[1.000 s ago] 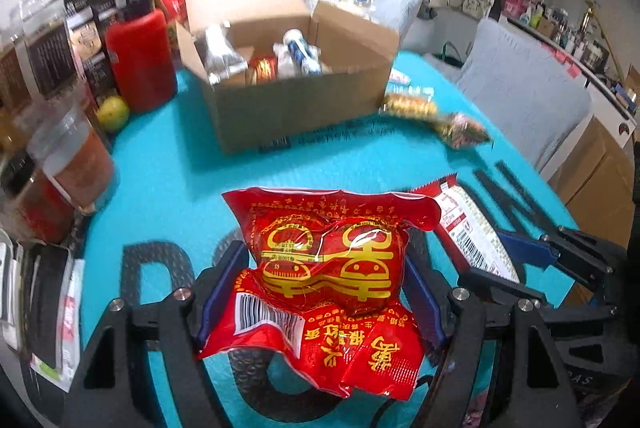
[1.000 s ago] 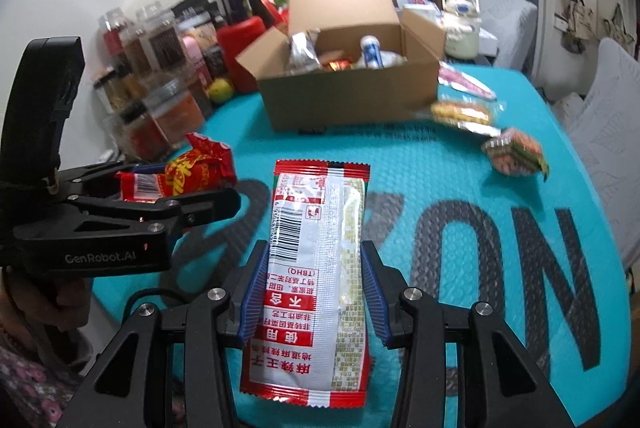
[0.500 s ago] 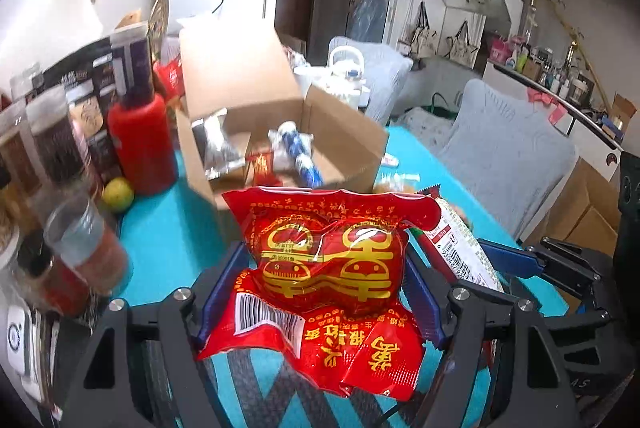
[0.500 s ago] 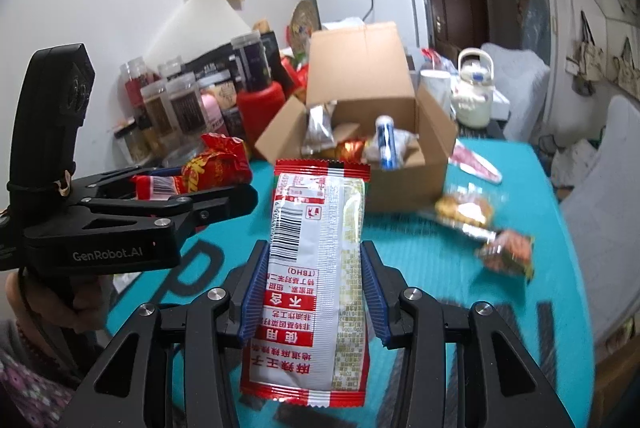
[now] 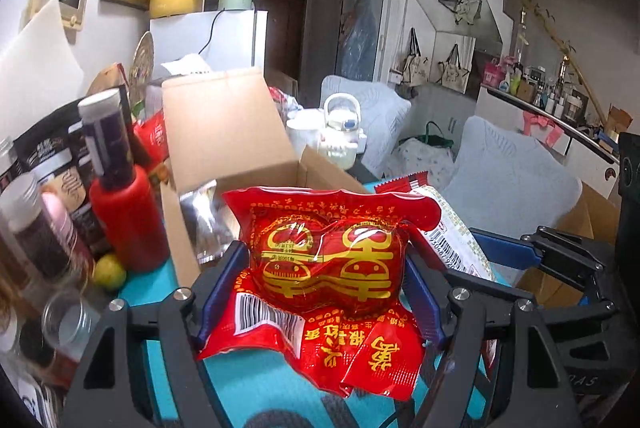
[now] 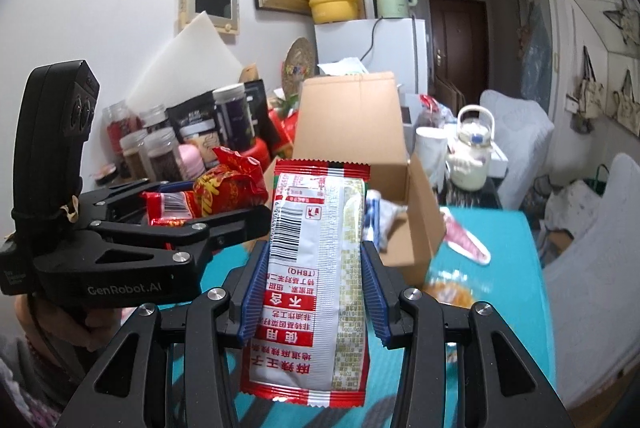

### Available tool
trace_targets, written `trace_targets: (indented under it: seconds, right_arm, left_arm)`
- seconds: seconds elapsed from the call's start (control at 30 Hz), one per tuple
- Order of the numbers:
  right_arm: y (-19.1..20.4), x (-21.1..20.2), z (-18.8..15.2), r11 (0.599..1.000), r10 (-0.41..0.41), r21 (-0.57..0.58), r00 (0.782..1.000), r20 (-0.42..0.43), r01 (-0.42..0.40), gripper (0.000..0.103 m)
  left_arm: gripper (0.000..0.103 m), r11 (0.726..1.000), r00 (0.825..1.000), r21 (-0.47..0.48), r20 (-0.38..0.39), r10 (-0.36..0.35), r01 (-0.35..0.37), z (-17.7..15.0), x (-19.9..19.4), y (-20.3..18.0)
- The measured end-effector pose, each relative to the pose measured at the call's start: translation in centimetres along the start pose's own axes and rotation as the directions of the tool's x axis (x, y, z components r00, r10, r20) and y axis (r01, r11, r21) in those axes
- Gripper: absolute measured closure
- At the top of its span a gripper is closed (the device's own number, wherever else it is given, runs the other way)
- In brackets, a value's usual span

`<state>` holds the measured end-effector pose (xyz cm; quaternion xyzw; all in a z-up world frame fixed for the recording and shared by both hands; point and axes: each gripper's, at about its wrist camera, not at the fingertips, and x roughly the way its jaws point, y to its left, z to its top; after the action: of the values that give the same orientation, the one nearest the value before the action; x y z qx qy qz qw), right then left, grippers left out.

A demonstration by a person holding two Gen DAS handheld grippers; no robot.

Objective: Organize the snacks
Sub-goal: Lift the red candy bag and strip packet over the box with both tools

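Note:
My left gripper is shut on a puffy red snack bag with gold characters, held in the air in front of the open cardboard box. My right gripper is shut on a flat white and red snack packet, also lifted, with the box just behind it. In the right wrist view the left gripper with its red bag hangs to the left. In the left wrist view the right gripper and its packet show at the right. A silver pouch lies in the box.
Jars and a red bottle crowd the left of the teal table, with a lime beside them. Loose snack packets lie right of the box. A white kettle and a mug stand behind it. A grey chair is on the right.
Both grippers have risen with their packets and tilted up. The box now sits closer and lower in both views, and more of the room shows.

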<state>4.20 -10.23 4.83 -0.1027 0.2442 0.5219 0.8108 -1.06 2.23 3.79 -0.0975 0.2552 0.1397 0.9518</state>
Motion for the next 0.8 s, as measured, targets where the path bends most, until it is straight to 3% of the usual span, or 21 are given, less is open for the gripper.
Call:
trace_targets:
  seconds: [0.53, 0.8]
  right_arm:
    - [-3.9, 8.7, 6.4, 0.999, 0.028, -0.026, 0.999, 0.031, -0.027, 0.059]
    - [-5.9, 14.3, 8.2, 0.997, 0.076, -0.004, 0.997, 0.017, -0.076, 0.059]
  left_arm:
    - [0.028, 0.996, 0.998, -0.077, 0.038, 0.045, -0.042, 5.8, 7.5, 4.4]
    - [0.028, 0.984, 0.993, -0.139, 0.027, 0.119, -0.114, 7.6, 11.4, 6.7]
